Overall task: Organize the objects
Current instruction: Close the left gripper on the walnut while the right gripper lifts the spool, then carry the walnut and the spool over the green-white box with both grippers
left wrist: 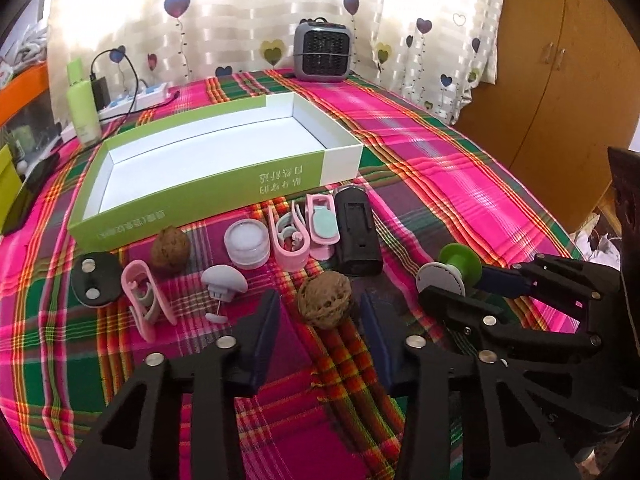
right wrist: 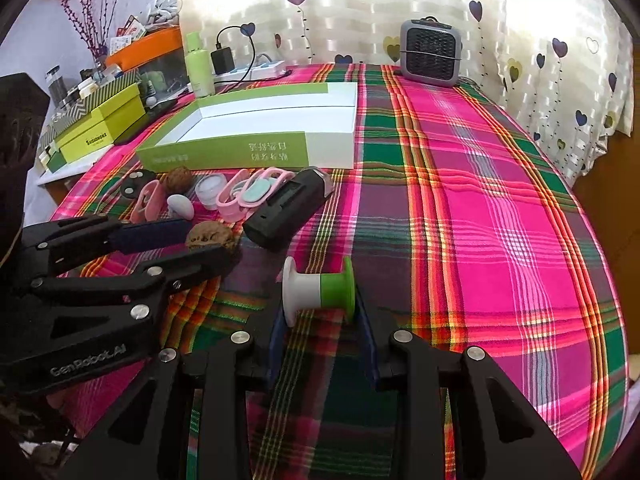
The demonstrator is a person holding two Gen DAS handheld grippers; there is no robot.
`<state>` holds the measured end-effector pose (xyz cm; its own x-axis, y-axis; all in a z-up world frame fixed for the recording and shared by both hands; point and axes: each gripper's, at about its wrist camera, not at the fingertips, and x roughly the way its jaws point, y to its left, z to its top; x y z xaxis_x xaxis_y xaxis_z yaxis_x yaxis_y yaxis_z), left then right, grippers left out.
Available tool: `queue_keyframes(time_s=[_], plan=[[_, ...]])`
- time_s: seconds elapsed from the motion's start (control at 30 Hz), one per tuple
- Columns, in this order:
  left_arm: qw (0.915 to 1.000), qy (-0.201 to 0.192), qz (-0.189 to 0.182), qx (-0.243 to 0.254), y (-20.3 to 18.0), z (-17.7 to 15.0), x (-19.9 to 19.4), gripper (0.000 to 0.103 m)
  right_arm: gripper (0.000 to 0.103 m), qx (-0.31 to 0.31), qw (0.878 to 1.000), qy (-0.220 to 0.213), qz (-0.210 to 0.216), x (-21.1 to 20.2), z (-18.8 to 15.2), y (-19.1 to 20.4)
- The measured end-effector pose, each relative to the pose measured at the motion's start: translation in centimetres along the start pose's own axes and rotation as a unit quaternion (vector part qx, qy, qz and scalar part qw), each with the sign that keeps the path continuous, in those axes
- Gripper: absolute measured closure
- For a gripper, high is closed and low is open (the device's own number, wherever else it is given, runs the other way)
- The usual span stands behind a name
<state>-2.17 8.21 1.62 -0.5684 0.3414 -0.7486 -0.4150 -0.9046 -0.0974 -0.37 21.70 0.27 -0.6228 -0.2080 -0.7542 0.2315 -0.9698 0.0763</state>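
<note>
Two walnuts lie on the plaid cloth: one [left wrist: 325, 299] between the left tongs' fingers, the other [left wrist: 169, 249] farther ahead and to their left. Beyond those tongs there are three pink clips, one [left wrist: 145, 294] ahead on the left and two [left wrist: 289, 236] [left wrist: 323, 226] side by side straight ahead, plus one black case [left wrist: 356, 232], one clear round jar [left wrist: 247, 243], one black disc [left wrist: 97, 279] and one grey mushroom-shaped piece [left wrist: 229, 283]. One green-and-white spool [right wrist: 318, 294] sits between the right tongs' fingers, and one open box [left wrist: 280, 168] stands beyond everything.

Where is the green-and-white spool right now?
Both views show the spool clamped in the right gripper, low over the plaid cloth, right of the black case.
</note>
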Motion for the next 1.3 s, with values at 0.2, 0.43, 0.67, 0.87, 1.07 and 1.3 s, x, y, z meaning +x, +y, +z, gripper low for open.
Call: queue_keyframes(time_s=[0.2,0.43,0.67,0.87,1.07,1.3], plan=[[1.0,0.002,-0.004,-0.003,0.0,0.0,0.2,0.073,0.07,-0.002,1.0,0.0,0.002,0.1,0.0,-0.1],[0.9999,0.002,-0.006,-0.008,0.0,0.1,0.1,0.073,0.07,-0.002,1.0,0.0,0.004,0.1,0.1,-0.1],[0.9998,-0.011,-0.004,-0.016,0.3,0.3,-0.6,0.073,0.07,-0.005,1.0,-0.005,0.006,-0.2,0.4,0.0],[0.9995,-0.023,-0.002,-0.023,0.9,0.8,-1.4,0.073,0.07,-0.01,1.0,-0.014,0.011,-0.6,1.2,0.3],[0.9991,-0.029,0.002,-0.031,1.5,1.1,-1.7,0.073,0.07,-0.014,1.0,-0.022,0.017,-0.8,1.9,0.7],[0.9985,-0.039,0.008,-0.038,2.3,1.3,-2.2,0.073,0.07,-0.019,0.999,-0.023,0.025,-0.6,2.5,1.2]])
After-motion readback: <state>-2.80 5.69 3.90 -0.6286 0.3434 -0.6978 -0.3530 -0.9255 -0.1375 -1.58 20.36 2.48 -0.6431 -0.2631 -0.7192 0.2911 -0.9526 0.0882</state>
